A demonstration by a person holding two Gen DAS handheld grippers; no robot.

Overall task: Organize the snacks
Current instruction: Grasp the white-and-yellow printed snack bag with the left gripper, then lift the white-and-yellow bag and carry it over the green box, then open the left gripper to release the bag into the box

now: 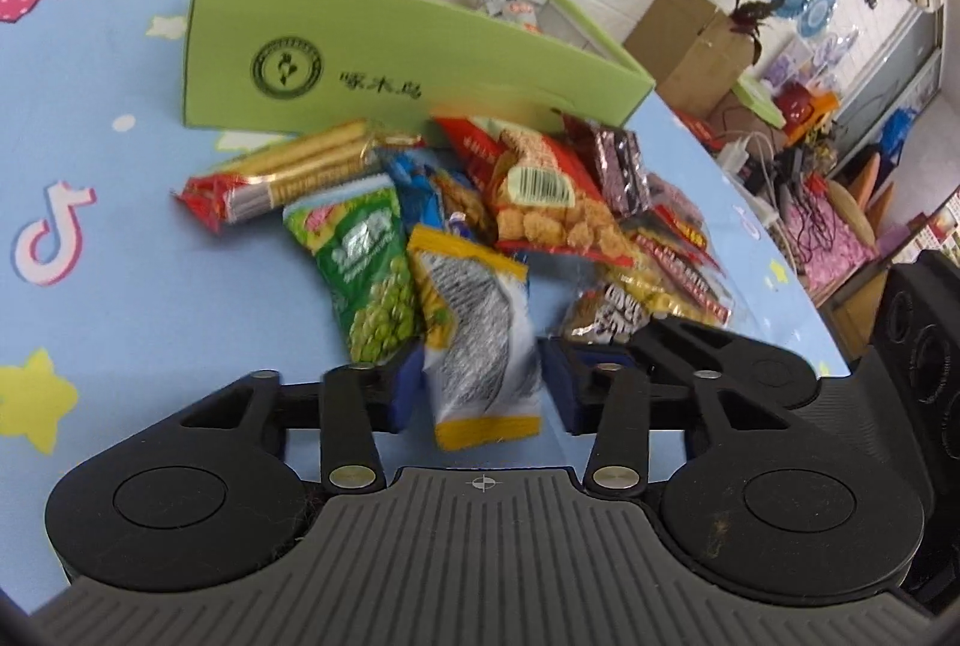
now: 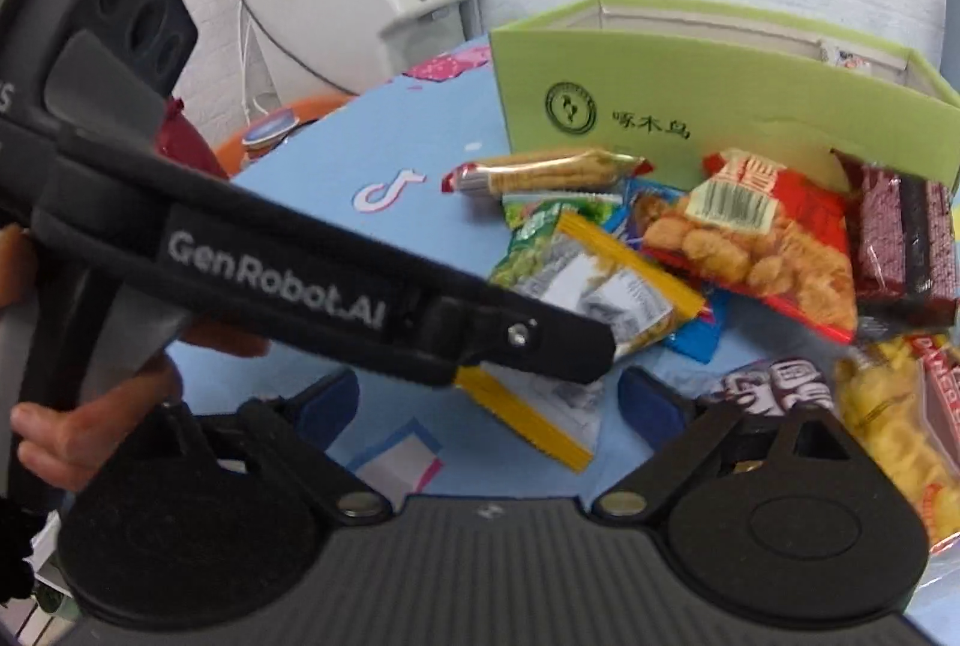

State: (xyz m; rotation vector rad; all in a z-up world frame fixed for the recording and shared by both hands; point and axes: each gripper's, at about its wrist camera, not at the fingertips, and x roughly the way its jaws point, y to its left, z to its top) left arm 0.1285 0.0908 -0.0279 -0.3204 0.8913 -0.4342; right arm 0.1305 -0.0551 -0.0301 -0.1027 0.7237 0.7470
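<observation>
Lower centre of left view: my left hand-held gripper (image 1: 483, 394) straddles yellow-edged packet (image 1: 480, 340), not clamped | long axis runs upward toward green box (image 1: 384, 63) | right hand-held gripper (image 2: 486, 406) apart, empty.

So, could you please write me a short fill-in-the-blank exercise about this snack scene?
1. The open box behind the snacks is ____ in colour.
2. The packet between the left gripper's fingers has ____ ends.
3. The bag of peas lies on a ____ tablecloth.
4. The right gripper stands ____, holding nothing.

Missing words: green; yellow; blue; open
</observation>
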